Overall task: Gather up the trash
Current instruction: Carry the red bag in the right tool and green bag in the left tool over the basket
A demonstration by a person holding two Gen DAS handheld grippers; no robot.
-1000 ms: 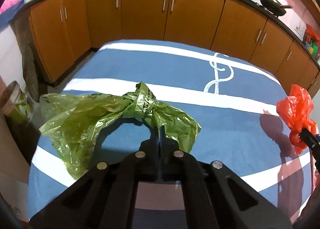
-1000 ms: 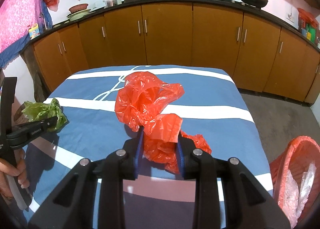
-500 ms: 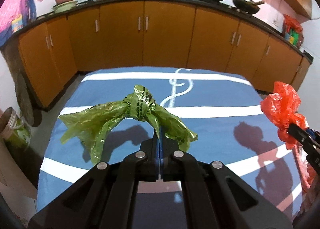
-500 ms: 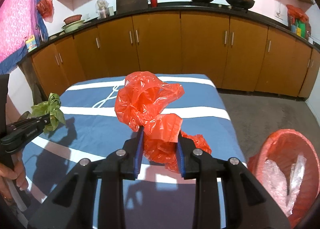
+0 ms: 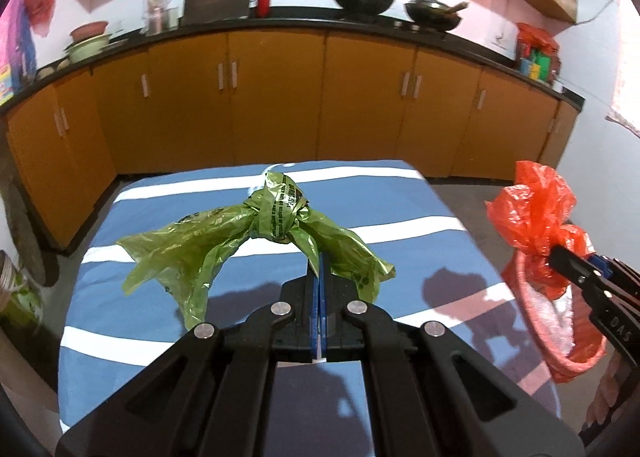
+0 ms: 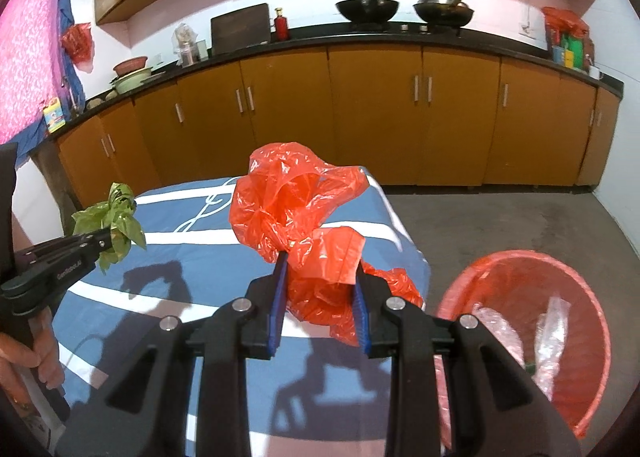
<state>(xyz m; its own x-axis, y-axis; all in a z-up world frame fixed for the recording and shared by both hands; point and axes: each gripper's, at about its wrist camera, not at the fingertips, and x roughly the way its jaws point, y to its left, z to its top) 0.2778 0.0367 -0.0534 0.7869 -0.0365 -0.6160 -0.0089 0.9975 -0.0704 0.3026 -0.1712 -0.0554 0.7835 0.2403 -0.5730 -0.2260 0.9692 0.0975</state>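
My left gripper (image 5: 319,257) is shut on a knotted green plastic bag (image 5: 276,213), which hangs in the air above the blue striped table (image 5: 420,217). My right gripper (image 6: 320,259) is shut on a crumpled red plastic bag (image 6: 288,201), also lifted off the table. A red bin (image 6: 568,273) with clear plastic inside stands on the floor to the right of the table. In the left wrist view the red bag (image 5: 536,209) and right gripper (image 5: 560,253) appear over the bin (image 5: 580,361). The right wrist view shows the left gripper (image 6: 107,235) with the green bag (image 6: 116,217) at the left.
Brown kitchen cabinets (image 6: 360,117) line the far wall under a black counter with two woks (image 6: 368,9), a red bottle and bowls. Grey floor (image 6: 520,225) lies to the right of the table. A person's hand (image 6: 24,361) holds the left tool.
Both grippers have risen and swung to the right with their bags. The red bin has come fully into the right wrist view and now shows in the left wrist view too.
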